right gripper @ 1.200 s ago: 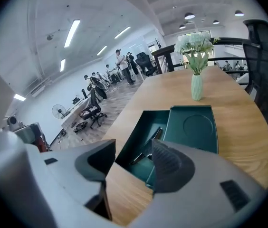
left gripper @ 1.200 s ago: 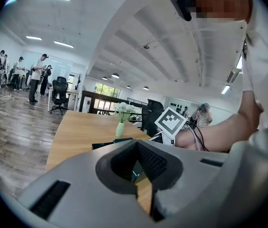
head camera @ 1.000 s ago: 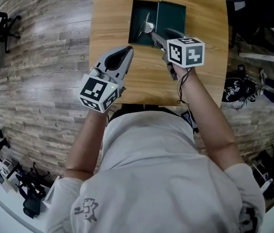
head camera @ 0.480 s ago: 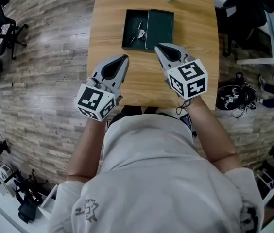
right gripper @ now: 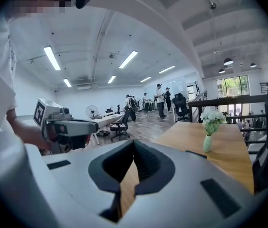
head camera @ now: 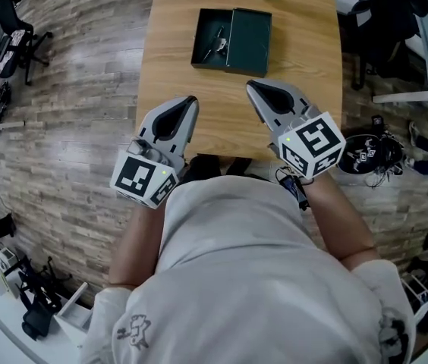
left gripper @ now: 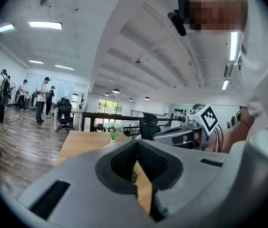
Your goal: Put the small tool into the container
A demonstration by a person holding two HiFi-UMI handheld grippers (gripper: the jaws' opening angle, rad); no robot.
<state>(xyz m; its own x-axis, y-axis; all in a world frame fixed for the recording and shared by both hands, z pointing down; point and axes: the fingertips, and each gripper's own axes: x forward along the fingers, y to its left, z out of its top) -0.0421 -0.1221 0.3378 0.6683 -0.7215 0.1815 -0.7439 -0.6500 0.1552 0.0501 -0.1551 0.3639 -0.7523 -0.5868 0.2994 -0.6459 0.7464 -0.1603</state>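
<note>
Right tongs (head camera: pixel 255 86) back, small tool (head camera: pixel 218 44) well ahead.

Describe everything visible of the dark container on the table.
The container is a dark, flat, rectangular box lying open on the wooden table, towards its far end. A seam divides it into two halves side by side. The small metal tool lies in the left half; the right half looks empty.

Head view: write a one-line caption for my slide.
Small tool lies in the container; left gripper and right gripper, both shut and empty, hover over the table.
</note>
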